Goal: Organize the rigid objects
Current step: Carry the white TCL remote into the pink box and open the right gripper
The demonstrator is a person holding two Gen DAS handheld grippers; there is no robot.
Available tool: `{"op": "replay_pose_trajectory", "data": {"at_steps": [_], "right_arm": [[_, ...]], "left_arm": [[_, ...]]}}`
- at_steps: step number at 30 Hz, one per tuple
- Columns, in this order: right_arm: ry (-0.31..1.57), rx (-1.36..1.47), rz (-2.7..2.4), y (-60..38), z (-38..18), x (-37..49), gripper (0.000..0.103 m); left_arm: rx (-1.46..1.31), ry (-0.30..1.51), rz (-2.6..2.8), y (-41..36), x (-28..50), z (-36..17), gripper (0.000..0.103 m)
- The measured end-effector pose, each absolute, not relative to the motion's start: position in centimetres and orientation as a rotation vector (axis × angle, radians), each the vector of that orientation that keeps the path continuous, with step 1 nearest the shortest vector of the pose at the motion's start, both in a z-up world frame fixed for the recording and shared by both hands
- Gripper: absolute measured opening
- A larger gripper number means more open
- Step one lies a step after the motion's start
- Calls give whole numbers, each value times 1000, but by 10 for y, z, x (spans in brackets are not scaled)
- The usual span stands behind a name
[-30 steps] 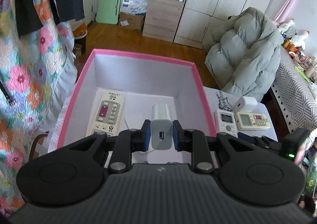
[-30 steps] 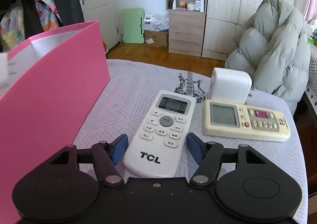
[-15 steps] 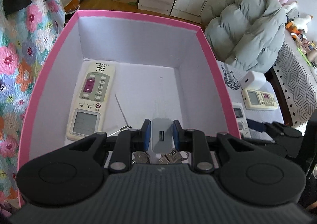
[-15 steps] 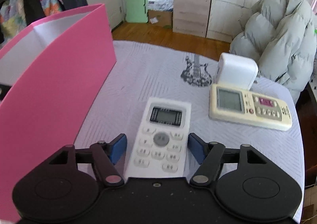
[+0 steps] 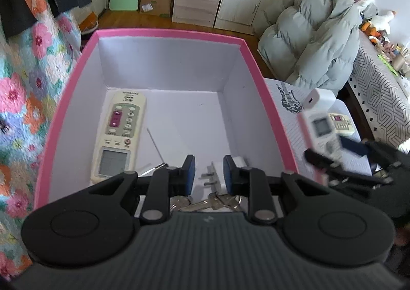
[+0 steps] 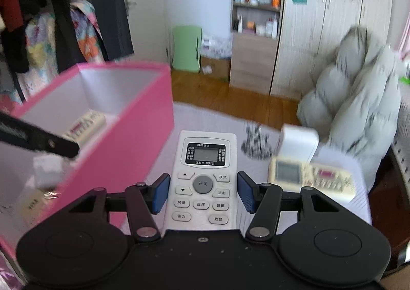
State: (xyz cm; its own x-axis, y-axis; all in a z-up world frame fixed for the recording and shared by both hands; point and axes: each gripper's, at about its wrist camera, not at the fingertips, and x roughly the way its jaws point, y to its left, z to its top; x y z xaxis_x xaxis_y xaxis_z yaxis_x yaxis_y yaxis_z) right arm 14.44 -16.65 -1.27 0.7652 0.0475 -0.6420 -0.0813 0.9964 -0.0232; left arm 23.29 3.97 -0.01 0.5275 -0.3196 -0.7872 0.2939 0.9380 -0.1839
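Observation:
The pink box (image 5: 258, 77) holds a beige remote (image 5: 119, 136), a white charger plug (image 5: 220, 172), keys (image 5: 215, 202) and a thin metal rod (image 5: 155, 143). My left gripper (image 5: 206, 174) is open over the box, with the plug lying on the floor below its jaws. My right gripper (image 6: 203, 193) is shut on the white TCL remote (image 6: 205, 177) and holds it lifted above the table, beside the box (image 6: 133, 136). This remote also shows in the left wrist view (image 5: 320, 131).
A second beige remote (image 6: 312, 179) and a white charger block (image 6: 298, 143) lie on the white patterned table (image 6: 217, 120) to the right. A grey puffer jacket (image 5: 315, 33) sits behind the table. A floral quilt (image 5: 25, 79) hangs left of the box.
My left gripper opened and dropped the plug into the box. My right gripper closed on the TCL remote and lifted it off the table.

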Motion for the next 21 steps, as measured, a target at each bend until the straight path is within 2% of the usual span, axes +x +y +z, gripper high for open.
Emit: {"op": "replay_pose_trajectory", "data": {"at_steps": [6, 11, 15, 21], "right_arm": [[604, -100, 184, -141, 45, 132, 61], [669, -21, 393, -118, 76, 152, 61], [790, 55, 507, -96, 71, 183, 61], [936, 61, 516, -58, 31, 227, 62]], "left_arm": [[46, 910, -345, 48, 220, 13, 24], [76, 872, -331, 62, 203, 24, 24], [37, 847, -327, 85, 191, 30, 24], [8, 840, -301, 110, 184, 28, 24]]}}
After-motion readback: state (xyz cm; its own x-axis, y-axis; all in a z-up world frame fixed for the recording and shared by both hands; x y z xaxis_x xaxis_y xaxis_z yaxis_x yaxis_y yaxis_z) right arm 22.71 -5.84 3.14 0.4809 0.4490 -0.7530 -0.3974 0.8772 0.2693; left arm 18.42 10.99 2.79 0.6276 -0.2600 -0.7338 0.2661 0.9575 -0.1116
